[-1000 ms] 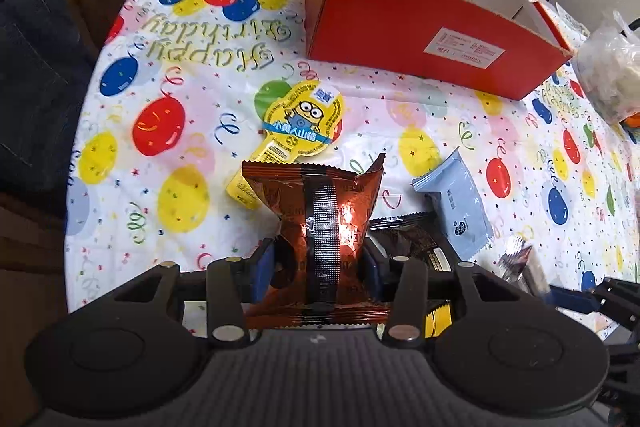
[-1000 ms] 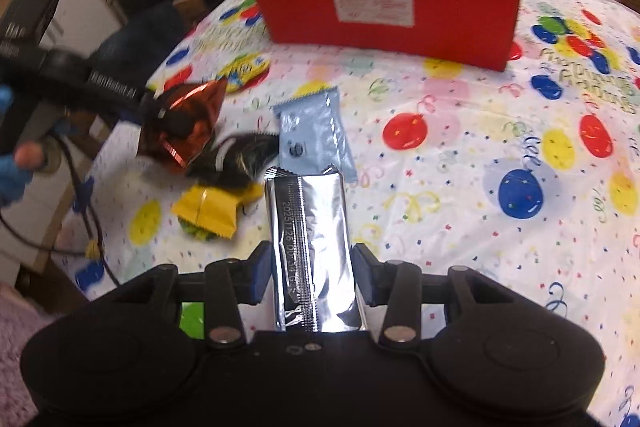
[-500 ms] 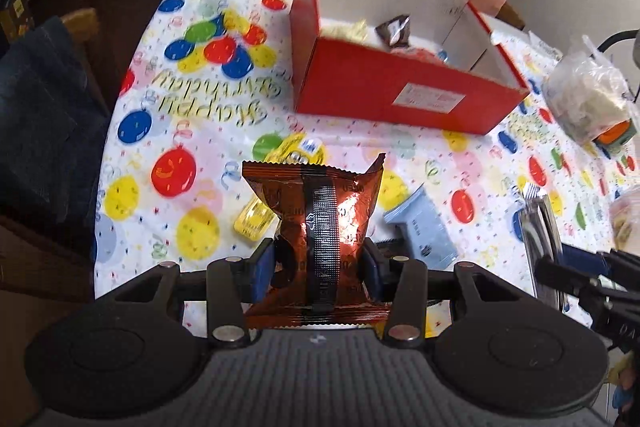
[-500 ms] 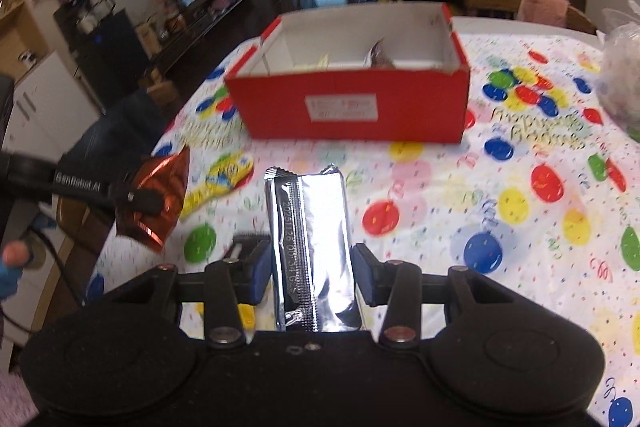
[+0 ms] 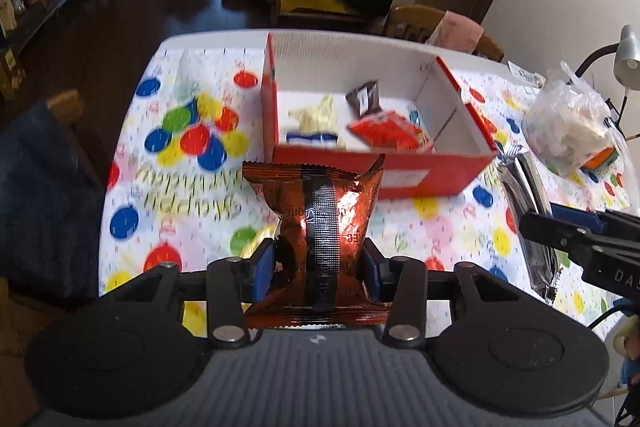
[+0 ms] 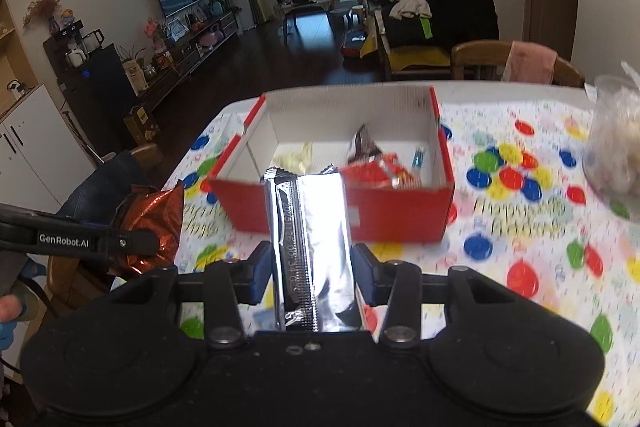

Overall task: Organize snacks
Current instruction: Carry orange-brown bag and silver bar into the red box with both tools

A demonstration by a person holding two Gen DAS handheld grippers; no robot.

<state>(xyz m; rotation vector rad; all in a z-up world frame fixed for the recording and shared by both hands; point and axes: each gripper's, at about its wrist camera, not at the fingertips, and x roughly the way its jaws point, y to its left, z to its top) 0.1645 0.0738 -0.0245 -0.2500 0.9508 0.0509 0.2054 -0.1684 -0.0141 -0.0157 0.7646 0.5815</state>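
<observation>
My left gripper [image 5: 318, 269] is shut on an orange-brown foil snack bag [image 5: 320, 211], held upright above the table. My right gripper [image 6: 308, 275] is shut on a silver foil snack packet [image 6: 310, 239], also lifted. Ahead of both stands the red cardboard box [image 5: 420, 179] [image 6: 400, 211] with white inside walls; it holds several snacks, among them a red packet [image 5: 388, 133] and a dark brown one [image 5: 364, 99]. In the left wrist view the right gripper and its silver packet [image 5: 524, 187] show at the right. In the right wrist view the left gripper's orange bag [image 6: 152, 223] shows at the left.
A balloon-print birthday tablecloth [image 5: 180, 155] covers the table. A clear plastic bag of items [image 5: 572, 131] [image 6: 616, 151] sits at the right. Wooden chairs [image 6: 516, 63] stand behind the table, and a dark garment [image 5: 44, 187] hangs on a chair at the left.
Both grippers have risen with their packets and tilted up, so the box's inside and the room beyond now show. The loose snacks on the cloth have dropped out of view.
</observation>
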